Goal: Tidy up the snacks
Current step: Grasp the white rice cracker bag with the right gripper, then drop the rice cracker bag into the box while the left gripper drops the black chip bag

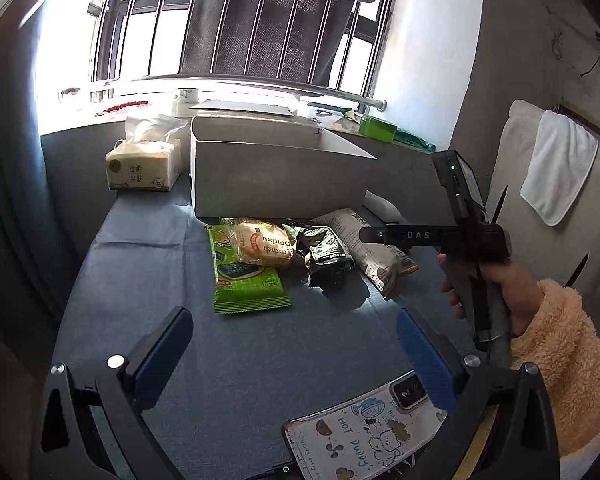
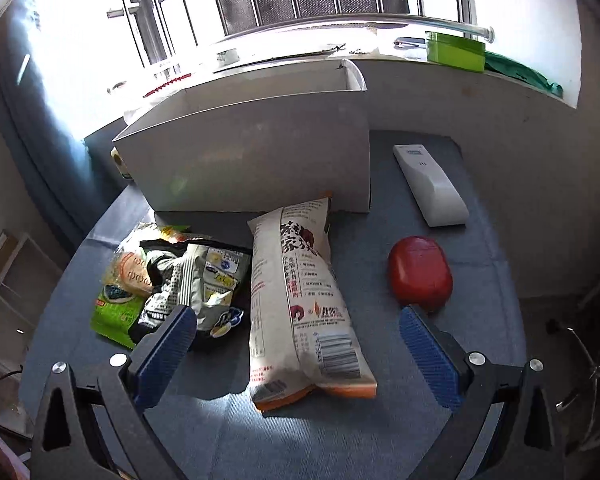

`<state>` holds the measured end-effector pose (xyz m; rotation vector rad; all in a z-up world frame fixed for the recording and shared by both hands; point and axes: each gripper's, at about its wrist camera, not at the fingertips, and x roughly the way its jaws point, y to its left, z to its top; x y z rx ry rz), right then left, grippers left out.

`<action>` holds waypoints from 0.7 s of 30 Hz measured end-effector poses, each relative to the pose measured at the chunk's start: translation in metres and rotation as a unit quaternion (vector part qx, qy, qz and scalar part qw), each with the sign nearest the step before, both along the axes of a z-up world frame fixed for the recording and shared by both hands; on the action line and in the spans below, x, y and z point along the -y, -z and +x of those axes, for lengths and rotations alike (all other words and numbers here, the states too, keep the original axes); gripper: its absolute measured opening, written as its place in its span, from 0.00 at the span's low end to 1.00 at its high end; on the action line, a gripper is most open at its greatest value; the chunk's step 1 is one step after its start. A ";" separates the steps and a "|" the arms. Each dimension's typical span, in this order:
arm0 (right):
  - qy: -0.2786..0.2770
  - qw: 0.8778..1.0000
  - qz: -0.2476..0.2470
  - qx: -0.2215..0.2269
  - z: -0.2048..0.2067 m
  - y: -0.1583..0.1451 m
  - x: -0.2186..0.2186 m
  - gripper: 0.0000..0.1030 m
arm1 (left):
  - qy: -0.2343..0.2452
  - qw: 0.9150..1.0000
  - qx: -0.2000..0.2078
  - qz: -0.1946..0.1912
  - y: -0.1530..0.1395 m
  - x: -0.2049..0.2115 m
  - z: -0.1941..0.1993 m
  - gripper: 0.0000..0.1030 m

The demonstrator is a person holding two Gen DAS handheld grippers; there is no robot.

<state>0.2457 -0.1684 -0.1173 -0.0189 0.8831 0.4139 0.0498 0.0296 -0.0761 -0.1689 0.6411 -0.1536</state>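
**Snack pile parked in front of the white box, both tools wide and holding nothing**

So the snacks sit in a loose cluster on the blue-grey worktop, right at the foot of the open white cardboard box. The long white noodle-style packet lies lengthwise, its far end touching the box wall. To its left is the crumpled black-and-white packet, then the round bread in clear wrap, which rests on top of the flat green seaweed packet.

The right tool has its jaws spread wide, straddling the near half of the long white packet without touching it, as far as I can tell. The left tool is just as wide, over bare worktop, well short of the pile.

View differences: only the right wrist camera shows the red oval case and the white remote, both to the right of the long packet and apart from it. Only the left wrist camera shows the tissue pack left of the box, the phone in a cartoon case at the near edge, touching or just under the left tool's right finger, and the person's hand in a fuzzy peach sleeve gripping the right tool's handle.

A green box sits on the windowsill behind. The box's inside isn't visible from either camera.
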 end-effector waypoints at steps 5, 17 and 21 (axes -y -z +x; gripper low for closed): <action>0.000 0.999 -0.035 -0.042 0.031 0.026 -0.015 0.94 | -0.007 1.000 -0.012 0.004 0.006 -0.007 0.004 1.00; 0.005 1.000 0.009 -0.012 -0.019 -0.009 0.005 0.42 | 0.014 0.999 -0.039 0.034 0.015 -0.004 0.044 1.00; 0.015 0.998 0.053 0.006 -0.058 -0.039 0.029 0.42 | 0.066 0.995 -0.035 0.066 0.011 0.029 0.079 1.00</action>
